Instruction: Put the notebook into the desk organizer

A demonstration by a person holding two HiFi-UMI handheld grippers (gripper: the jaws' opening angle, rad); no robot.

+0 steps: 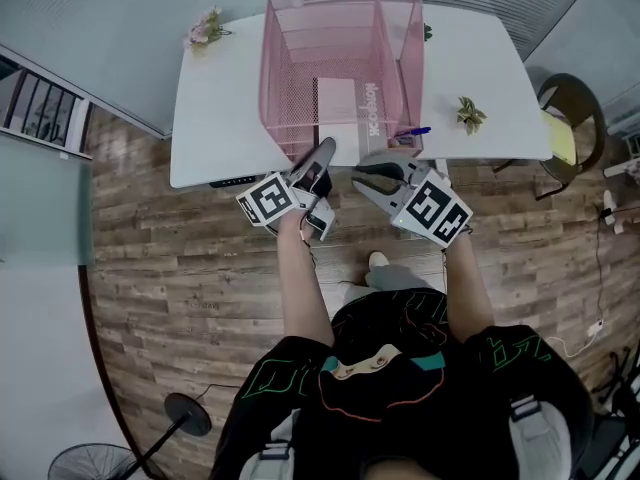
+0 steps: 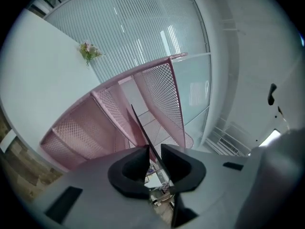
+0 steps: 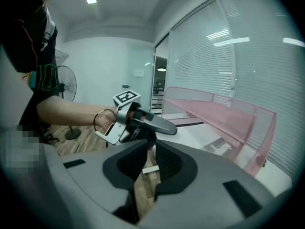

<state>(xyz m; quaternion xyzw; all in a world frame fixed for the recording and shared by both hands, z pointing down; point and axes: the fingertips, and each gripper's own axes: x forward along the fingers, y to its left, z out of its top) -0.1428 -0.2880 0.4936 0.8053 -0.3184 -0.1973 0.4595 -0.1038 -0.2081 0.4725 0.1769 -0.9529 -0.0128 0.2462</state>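
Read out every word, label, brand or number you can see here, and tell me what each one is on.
Lettering running sideways, low on the pink desk organizer beside its inner divider: a short word or brand, too blurred to read.
Marker cubes: black-and-white square patterns only, no words or numbers.
Nothing else legible in any view.

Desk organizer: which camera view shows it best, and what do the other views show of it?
The head view: nearly the whole pink mesh desk organizer stands on the white table, seen from above, dividers included. The left gripper view shows only close-up mesh walls. The right gripper view shows one long side, obliquely.
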